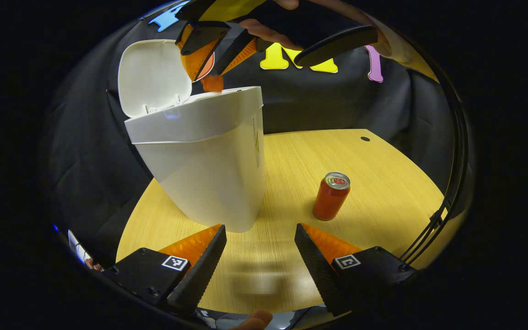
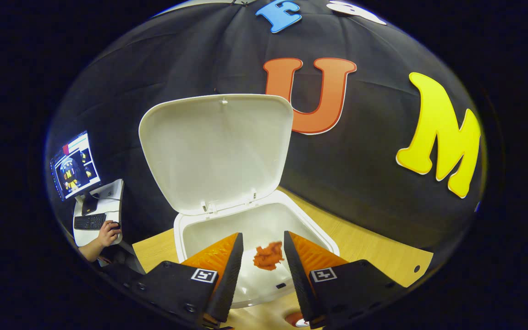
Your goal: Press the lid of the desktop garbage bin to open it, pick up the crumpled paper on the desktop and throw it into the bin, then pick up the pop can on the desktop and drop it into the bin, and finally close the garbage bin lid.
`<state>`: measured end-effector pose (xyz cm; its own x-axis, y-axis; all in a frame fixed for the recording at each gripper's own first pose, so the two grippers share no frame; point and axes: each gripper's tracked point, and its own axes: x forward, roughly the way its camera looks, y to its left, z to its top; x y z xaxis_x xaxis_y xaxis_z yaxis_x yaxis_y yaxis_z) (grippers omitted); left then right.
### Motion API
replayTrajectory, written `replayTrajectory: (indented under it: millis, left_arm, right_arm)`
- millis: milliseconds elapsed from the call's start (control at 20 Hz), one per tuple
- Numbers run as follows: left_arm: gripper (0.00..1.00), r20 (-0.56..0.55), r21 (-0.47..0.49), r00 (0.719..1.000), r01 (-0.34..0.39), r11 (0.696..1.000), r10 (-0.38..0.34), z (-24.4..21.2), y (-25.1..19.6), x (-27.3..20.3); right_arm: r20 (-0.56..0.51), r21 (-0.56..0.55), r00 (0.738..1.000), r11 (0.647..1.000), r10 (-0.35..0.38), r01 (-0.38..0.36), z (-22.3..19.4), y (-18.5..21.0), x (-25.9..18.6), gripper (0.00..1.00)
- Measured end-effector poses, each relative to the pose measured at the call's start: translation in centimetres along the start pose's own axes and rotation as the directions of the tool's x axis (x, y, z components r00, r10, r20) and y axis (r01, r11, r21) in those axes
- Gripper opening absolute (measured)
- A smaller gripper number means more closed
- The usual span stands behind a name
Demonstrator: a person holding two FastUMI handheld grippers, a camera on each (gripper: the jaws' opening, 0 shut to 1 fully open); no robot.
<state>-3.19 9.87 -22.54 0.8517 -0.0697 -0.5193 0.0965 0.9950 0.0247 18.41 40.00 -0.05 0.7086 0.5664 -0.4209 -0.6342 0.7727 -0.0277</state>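
The white bin [image 1: 209, 183] stands on the wooden table with its lid [image 1: 151, 75] swung up and back. My right gripper [image 1: 211, 68] hovers just over the bin's mouth, held by a hand. The orange crumpled paper [image 1: 212, 83] hangs loose under its fingers, at rim height. In the right gripper view, that gripper [image 2: 262, 234] is open above the bin's inside [image 2: 209, 233], and the paper [image 2: 268, 255] sits between the fingers without touching them. A red pop can [image 1: 331, 195] stands upright to the right of the bin. My left gripper [image 1: 260, 228] is open, low near the bin's foot.
The table [image 1: 383, 183] has a small dark hole [image 1: 365, 138] at the far right. Black cloth walls close in behind the bin. Outside the booth on the left, a side desk carries a monitor [image 2: 74, 165] and a keyboard [image 2: 89, 222], with a person's hand [image 2: 107, 233] on a mouse.
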Motion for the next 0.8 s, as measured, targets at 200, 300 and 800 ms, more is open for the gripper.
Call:
replayTrajectory:
  millis: [200, 300, 800]
  left_arm:
    - [1.0, 0.011, 0.029, 1.0, 0.01, 1.0, -0.011, 0.4, -0.5, 0.1]
    - [0.99, 0.038, 0.071, 0.999, 0.024, 0.997, -0.026, 1.3, -1.3, 0.4]
    - [1.0, 0.086, 0.13, 0.987, 0.123, 0.984, -0.135, 2.4, -6.5, 2.2]
  right_arm:
    - [-0.003, 0.027, 1.0, 1.0, -0.014, 0.014, -0.2, -0.7, -0.6, 0.66]
    - [0.011, 0.05, 1.0, 0.999, -0.017, 0.017, 0.0, -1.3, -1.4, 0.76]
    - [0.11, 0.057, 0.987, 0.992, -0.117, 0.111, -1.6, -8.9, -9.6, 0.95]
